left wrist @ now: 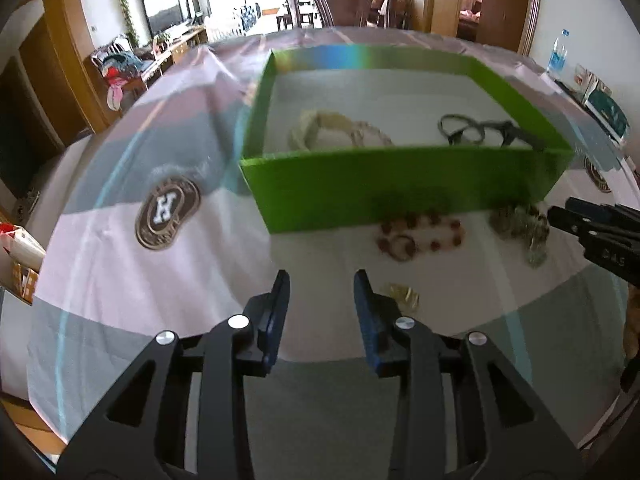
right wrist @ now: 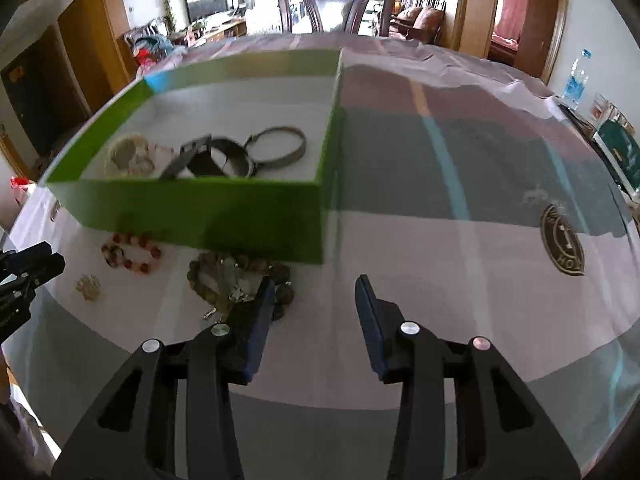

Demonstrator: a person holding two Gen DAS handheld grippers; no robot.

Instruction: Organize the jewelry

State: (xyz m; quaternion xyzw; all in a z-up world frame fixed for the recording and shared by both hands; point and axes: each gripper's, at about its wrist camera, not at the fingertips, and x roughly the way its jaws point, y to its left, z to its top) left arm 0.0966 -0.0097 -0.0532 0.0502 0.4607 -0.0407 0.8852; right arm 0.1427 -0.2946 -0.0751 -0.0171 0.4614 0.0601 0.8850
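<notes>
A green box point(left wrist: 400, 192) point(right wrist: 200, 212) stands on the table and holds a pale bead bracelet point(left wrist: 320, 128) point(right wrist: 128, 156) and dark metal bangles point(left wrist: 472, 130) point(right wrist: 240, 152). In front of it lie a red bead bracelet point(left wrist: 420, 236) point(right wrist: 132, 256), a greenish-brown bead pile point(left wrist: 520, 224) point(right wrist: 232, 280) and a small gold piece point(left wrist: 404, 294) point(right wrist: 89, 286). My left gripper point(left wrist: 322, 280) is open and empty, just left of the gold piece. My right gripper point(right wrist: 316, 284) is open and empty, its left finger beside the bead pile; it also shows in the left wrist view point(left wrist: 592, 228).
The table wears a pink, grey and white cloth point(left wrist: 120, 260) with round logo badges point(left wrist: 166, 212) point(right wrist: 562, 240). A dark wooden chair point(right wrist: 336, 4) stands at the far side. A water bottle point(right wrist: 576, 76) and boxes point(left wrist: 604, 108) sit at the right edge.
</notes>
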